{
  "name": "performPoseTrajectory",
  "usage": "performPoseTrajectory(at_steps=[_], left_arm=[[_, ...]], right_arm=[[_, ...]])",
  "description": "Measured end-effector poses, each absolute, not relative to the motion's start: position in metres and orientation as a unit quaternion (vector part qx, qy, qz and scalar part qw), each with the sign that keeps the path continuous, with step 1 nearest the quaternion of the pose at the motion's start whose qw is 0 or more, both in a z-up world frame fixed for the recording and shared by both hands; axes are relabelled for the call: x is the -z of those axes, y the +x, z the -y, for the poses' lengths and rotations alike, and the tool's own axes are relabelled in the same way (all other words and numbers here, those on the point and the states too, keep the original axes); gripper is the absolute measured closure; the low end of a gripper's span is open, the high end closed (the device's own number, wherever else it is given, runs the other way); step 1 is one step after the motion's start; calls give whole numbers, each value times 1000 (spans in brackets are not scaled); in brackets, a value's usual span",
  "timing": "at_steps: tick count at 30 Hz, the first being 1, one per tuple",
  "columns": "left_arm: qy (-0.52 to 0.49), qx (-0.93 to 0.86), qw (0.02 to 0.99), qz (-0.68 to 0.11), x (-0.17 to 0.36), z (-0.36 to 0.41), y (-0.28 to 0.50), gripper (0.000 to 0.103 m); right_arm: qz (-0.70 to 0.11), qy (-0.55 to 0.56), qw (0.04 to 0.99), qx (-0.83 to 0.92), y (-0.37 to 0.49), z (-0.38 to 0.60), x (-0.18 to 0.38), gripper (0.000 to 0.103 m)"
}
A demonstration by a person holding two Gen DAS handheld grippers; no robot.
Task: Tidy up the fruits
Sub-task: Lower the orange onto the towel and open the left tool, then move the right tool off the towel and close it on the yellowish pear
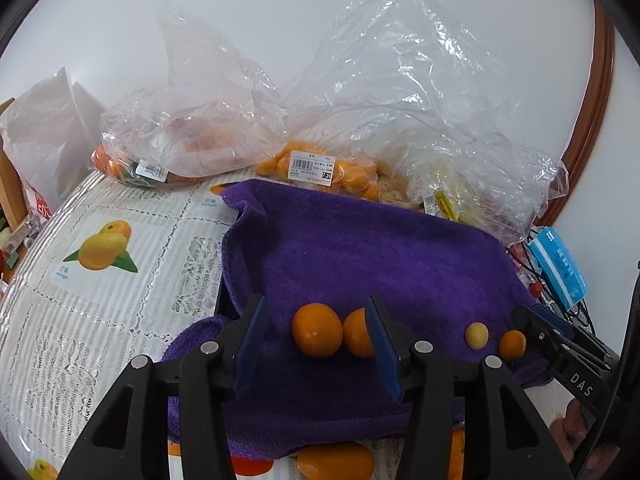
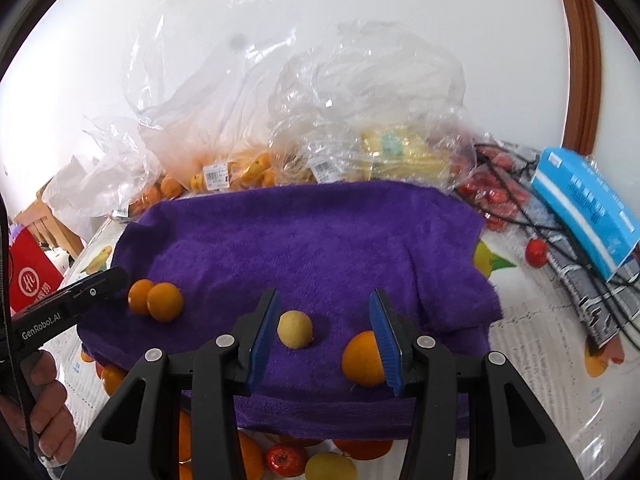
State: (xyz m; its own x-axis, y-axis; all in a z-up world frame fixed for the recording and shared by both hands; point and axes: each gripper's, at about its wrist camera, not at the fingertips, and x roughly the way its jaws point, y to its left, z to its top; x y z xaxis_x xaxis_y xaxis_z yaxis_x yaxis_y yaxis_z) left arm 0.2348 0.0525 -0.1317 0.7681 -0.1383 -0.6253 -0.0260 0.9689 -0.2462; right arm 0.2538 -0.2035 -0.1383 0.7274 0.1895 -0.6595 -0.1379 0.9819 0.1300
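A purple towel (image 1: 360, 248) covers the table, with small fruits on it. My left gripper (image 1: 316, 304) is open. One orange kumquat (image 1: 317, 330) lies free between its blue pads, and a second kumquat (image 1: 358, 338) sits half hidden against the right pad. In the right wrist view, my right gripper (image 2: 324, 294) also stands open. A pale yellow fruit (image 2: 295, 329) rests between its pads, and a small orange fruit (image 2: 362, 358) lies at the right pad. The left gripper (image 2: 116, 276) shows at the left beside its two kumquats (image 2: 165, 302).
Clear plastic bags of fruit (image 1: 312, 168) crowd the back edge by the wall. A blue box (image 2: 584, 208), black cables and red cherry tomatoes (image 2: 492, 196) lie to the right. The lace tablecloth (image 1: 100, 280) has printed fruit pictures. More fruit (image 2: 286, 460) lies at the towel's near edge.
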Motion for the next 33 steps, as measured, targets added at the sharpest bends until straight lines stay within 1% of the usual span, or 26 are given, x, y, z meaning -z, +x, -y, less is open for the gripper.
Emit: performPoseTrajectory(at_steps=[6, 13, 15, 16, 20, 25, 33], left_arm=[[-123, 31, 933, -337, 131, -53, 233, 53], [-121, 34, 937, -327, 126, -52, 228, 53], [-122, 36, 936, -329, 127, -51, 228, 53], [-122, 36, 935, -331, 128, -50, 229, 53], [-115, 37, 934, -336, 131, -47, 230, 53], [-111, 40, 938, -325, 126, -46, 225, 53], [-109, 37, 937, -328, 128, -45, 226, 53]], right_arm=[[-361, 5, 928, -93, 248, 199, 131, 56], [-374, 12, 923, -92, 226, 208, 136, 57], [-378, 14, 922, -85, 216, 212, 141, 59], [-379, 12, 921, -83, 213, 213, 142, 63], [-385, 11, 920, -74, 200, 217, 148, 68], [-398, 10, 914, -80, 191, 217, 159, 76], [-418, 7, 905, -83, 182, 217, 168, 76]])
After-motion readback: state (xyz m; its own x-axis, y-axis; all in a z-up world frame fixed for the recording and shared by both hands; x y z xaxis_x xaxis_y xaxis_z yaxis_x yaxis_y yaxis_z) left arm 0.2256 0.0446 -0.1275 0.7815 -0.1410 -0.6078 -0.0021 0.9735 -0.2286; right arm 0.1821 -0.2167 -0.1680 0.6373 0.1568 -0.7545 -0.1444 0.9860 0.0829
